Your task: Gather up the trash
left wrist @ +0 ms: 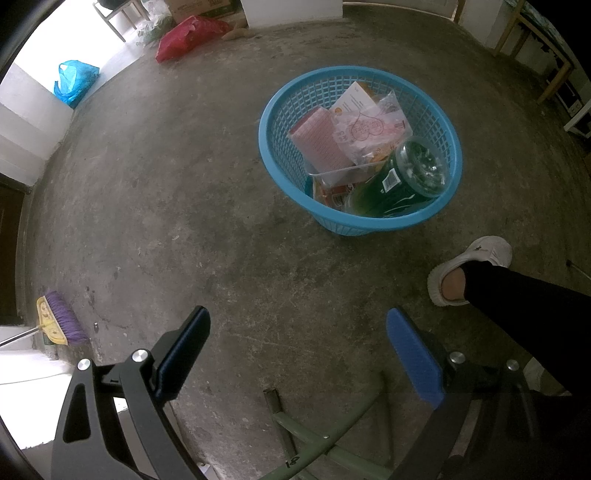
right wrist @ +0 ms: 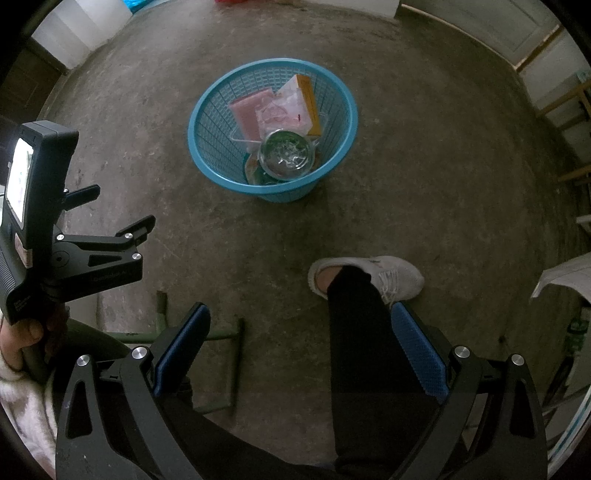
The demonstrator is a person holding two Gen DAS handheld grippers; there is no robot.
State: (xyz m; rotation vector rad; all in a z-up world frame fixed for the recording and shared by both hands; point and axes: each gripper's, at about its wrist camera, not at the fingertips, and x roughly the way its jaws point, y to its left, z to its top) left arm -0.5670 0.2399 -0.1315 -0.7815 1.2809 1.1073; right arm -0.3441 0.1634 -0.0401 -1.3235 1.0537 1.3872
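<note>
Concrete floor (left wrist: 184, 184), broom (left wrist: 61, 323), blue basket (left wrist: 360, 221)

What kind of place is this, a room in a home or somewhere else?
Probably a plain utility or storage area of a home, indoors or half open. The bare concrete floor is worn, a purple broom leans at the wall, and filled plastic bags lie beside a cardboard box.

Rough matt concrete floor (left wrist: 184, 221), glossy blue plastic lattice basket (left wrist: 280, 110), shiny clear green plastic bottle (left wrist: 402, 184), crinkled glossy wrappers (left wrist: 365, 129), textured blue pads (left wrist: 413, 358).
</note>
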